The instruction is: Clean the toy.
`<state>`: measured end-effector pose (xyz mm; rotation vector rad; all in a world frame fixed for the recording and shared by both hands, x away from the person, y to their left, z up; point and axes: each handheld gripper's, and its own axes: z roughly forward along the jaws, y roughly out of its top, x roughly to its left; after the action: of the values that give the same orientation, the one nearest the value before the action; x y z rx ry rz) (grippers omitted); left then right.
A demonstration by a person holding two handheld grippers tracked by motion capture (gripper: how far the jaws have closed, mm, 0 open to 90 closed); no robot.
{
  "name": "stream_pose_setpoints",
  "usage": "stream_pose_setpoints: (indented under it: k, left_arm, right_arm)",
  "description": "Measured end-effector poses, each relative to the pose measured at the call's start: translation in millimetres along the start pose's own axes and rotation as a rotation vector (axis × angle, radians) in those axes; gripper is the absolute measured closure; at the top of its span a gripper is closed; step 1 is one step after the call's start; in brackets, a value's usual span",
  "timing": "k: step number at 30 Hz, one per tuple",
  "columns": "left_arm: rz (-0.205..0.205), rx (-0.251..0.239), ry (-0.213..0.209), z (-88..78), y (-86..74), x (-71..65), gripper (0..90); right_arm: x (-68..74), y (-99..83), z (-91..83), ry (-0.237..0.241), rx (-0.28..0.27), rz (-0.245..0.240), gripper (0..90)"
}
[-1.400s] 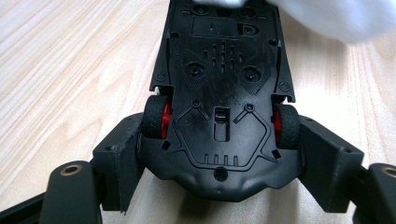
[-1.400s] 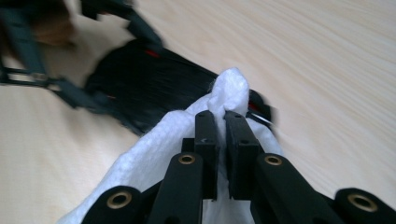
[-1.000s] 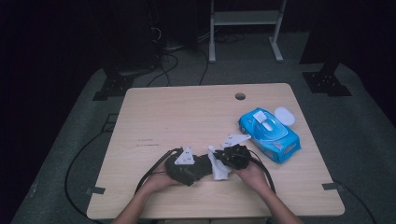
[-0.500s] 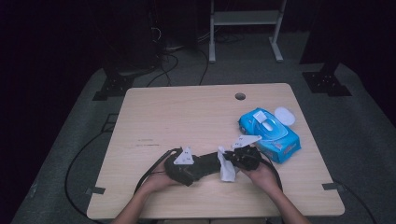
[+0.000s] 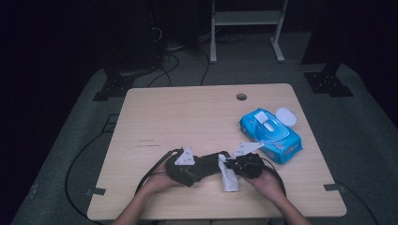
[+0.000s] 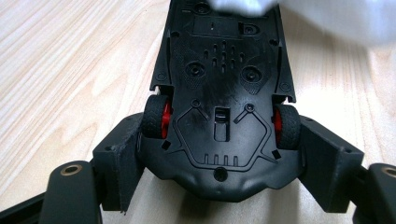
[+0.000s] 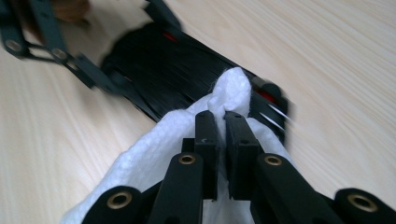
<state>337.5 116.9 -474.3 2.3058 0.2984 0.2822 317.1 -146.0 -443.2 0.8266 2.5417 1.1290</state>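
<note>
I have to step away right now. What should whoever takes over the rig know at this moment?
Left tool: shut on the toy car, underside up, clamped at the red-hubbed wheels.
Right tool: shut on a white wipe, pressed against the car's far end.
Blue wipe pack lies lid open at the table's right.
Done: a wipe is out and wiping appears underway.
Left: probably the rest of the car; how clean it is can't be told.

Toy car [image 7: 187, 70] motion-blurred; its front behind wipe [image 6: 327, 14].

Matt black plastic on pale wood-grain worktop [image 6: 70, 56]

The toy car [image 6: 224, 116] shows a scuffed plastic underside and rubbery-looking tyres; the white wipe [image 7: 154, 140] looks soft and fibrous; the blue packet [image 5: 270, 133] appears glossy film.
</note>
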Motion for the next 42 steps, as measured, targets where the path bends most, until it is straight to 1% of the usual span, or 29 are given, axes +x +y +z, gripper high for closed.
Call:
stream_pose_setpoints:
  k: [4, 6, 7, 8, 10, 12, 13, 16, 19, 21, 23, 24, 26, 27, 28, 30, 32, 34, 35, 37, 39, 40, 42]
  left_arm:
    - [-0.001, 0.000, -0.001, 0.4, 0.1, -0.6, 24.0]
    - [-0.004, -0.003, -0.002, 0.0, -0.6, 0.2, 24.0]
    - [-0.010, -0.006, -0.005, -0.3, -1.0, 0.6, 24.0]
    - [-0.006, -0.005, -0.004, -0.6, -1.3, 1.0, 24.0]
    - [-0.004, -0.004, -0.006, -0.8, -1.3, 1.6, 24.0]
    - [-0.005, -0.003, -0.008, -0.9, -1.2, 2.0, 24.0]
    - [-0.005, -0.003, -0.008, -0.9, -1.2, 2.0, 24.0]
    - [-0.001, -0.001, -0.005, -0.3, -0.5, 1.5, 24.0]
    - [-0.003, -0.001, -0.005, 1.0, 0.9, 0.3, 24.0]
    - [-0.005, -0.003, -0.008, 1.8, 1.4, -0.3, 24.0]
    - [-0.001, -0.005, -0.011, 2.4, 1.9, -0.7, 24.0]
    - [0.003, -0.003, -0.011, 2.3, 2.0, -0.6, 24.0]
    - [-0.001, -0.002, -0.013, 1.6, 1.5, 0.3, 24.0]
    - [0.001, -0.003, -0.011, 1.2, 0.8, 0.7, 24.0]
    - [0.002, -0.004, -0.009, 0.5, 0.2, 1.3, 24.0]
    - [0.000, -0.005, -0.011, -0.2, -0.5, 2.0, 24.0]
    - [0.001, -0.005, -0.013, -0.1, -0.5, 2.2, 24.0]
    - [0.002, -0.003, -0.013, 0.0, -0.3, 2.1, 24.0]
    - [0.002, -0.004, -0.012, 0.0, -0.3, 2.2, 24.0]
    - [0.004, 0.000, -0.012, -0.2, -0.2, 2.6, 24.0]
    - [0.005, 0.000, -0.011, 0.0, -0.2, 2.6, 24.0]
    - [0.004, 0.001, -0.011, 0.0, 0.1, 2.6, 24.0]
    - [0.005, 0.001, -0.010, 0.1, 0.1, 2.5, 24.0]
  right_arm:
    - [18.7, 16.1, 18.4, 0.049, -0.002, -0.056, 84.2]
    - [24.6, 19.8, 23.9, 0.048, -0.001, -0.078, 84.2]
    - [23.9, 19.8, 23.7, 0.048, -0.003, -0.076, 84.2]
    - [20.5, 18.6, 21.8, 0.044, -0.004, -0.066, 84.2]
    - [9.6, 13.2, 14.6, 0.022, -0.008, -0.039, 84.2]
    - [-3.5, 4.5, 3.9, -0.023, -0.001, -0.005, 84.2]
    - [-7.4, 1.4, 0.5, -0.030, 0.000, 0.004, 84.2]
    - [-9.4, -1.1, -2.8, -0.032, 0.001, 0.017, 84.2]
    - [-0.3, 5.5, 5.1, -0.010, -0.002, -0.014, 84.2]
    - [9.8, 13.5, 13.9, 0.007, -0.004, -0.048, 84.2]
    - [18.4, 22.1, 23.8, 0.037, -0.005, -0.066, 84.2]
    - [21.8, 26.0, 28.7, 0.043, -0.004, -0.076, 84.2]
    - [22.7, 31.5, 35.0, 0.048, -0.008, -0.079, 84.2]
    - [20.1, 32.8, 35.9, 0.046, -0.011, -0.070, 84.2]
    - [16.1, 32.7, 35.7, 0.035, -0.015, -0.064, 84.2]
    - [4.5, 29.3, 31.1, 0.016, -0.021, -0.028, 84.2]
    - [-7.3, 22.8, 22.4, -0.013, -0.022, 0.004, 84.2]
    - [-16.4, 14.7, 11.8, -0.049, -0.010, 0.013, 84.2]
    - [-19.3, 9.9, 6.6, -0.054, -0.007, 0.028, 84.2]
    - [-20.7, 0.1, -2.3, -0.052, -0.005, 0.042, 84.2]
    - [-17.5, -7.2, -7.1, -0.041, -0.006, 0.040, 84.2]
    - [-15.5, -9.2, -8.4, -0.025, -0.009, 0.042, 84.2]
    - [-11.8, -9.4, -9.1, -0.005, -0.009, 0.029, 84.2]
